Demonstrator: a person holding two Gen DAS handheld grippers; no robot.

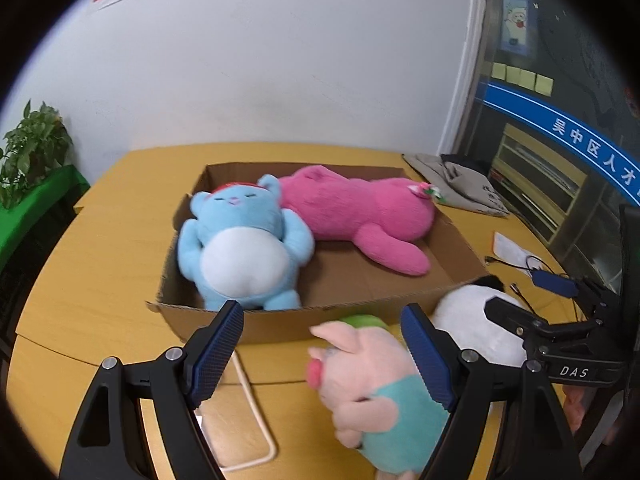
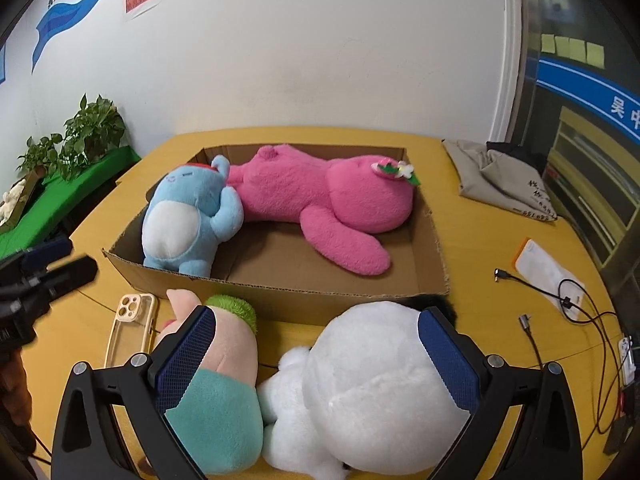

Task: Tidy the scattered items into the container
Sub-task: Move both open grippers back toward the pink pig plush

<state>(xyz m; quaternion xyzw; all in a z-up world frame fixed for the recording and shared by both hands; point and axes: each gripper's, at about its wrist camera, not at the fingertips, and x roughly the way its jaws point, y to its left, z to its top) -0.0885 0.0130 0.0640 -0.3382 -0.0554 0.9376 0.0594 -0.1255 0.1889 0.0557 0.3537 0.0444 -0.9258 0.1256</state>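
While both grippers sit spread and empty just in front of the cardboard box [image 2: 280, 292], drop the right gripper [image 2: 316, 354] squarely over the white plush [image 2: 372, 392], with the left gripper [image 1: 324, 360] taking the pig plush [image 1: 372, 392] beside it.

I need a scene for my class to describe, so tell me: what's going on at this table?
A person with a hand-held gripper in each hand is tidying plush toys into a cardboard box on a yellow table. A blue toy and a big pink toy already lie inside. Two remain outside, in front of the box: a pig toy and a white toy. The right hand-held gripper is open above the white toy, and the left hand-held gripper is open by the pig; neither holds anything.
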